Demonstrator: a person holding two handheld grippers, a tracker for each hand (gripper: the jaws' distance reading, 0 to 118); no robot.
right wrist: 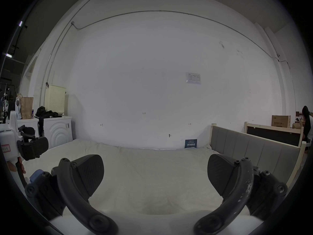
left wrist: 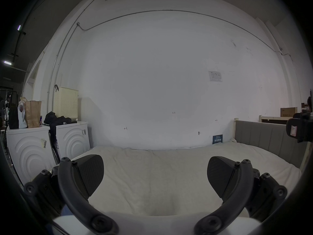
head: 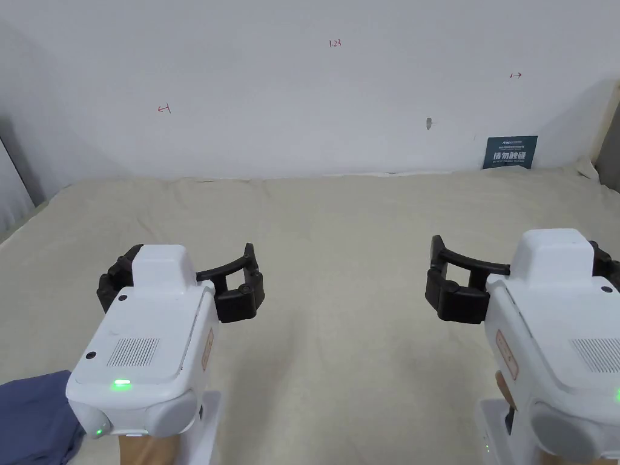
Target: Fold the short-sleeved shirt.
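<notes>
Both your grippers hang over the bed, jaws spread, gripping nothing.

Head view: your left gripper (head: 181,284) sits at eight o'clock and your right gripper (head: 521,278) at four o'clock above the beige bed sheet (head: 339,242); the blue shirt (head: 33,418) lies bunched at the seven o'clock corner, just beside your left gripper's body (not in its jaws). Left gripper view: your jaws stand wide apart over bare sheet, and the right gripper (left wrist: 298,128) shows at three o'clock. Right gripper view: jaws are equally wide apart, your left gripper (right wrist: 32,147) at nine o'clock, with a scrap of blue cloth (right wrist: 36,175) at eight o'clock.
</notes>
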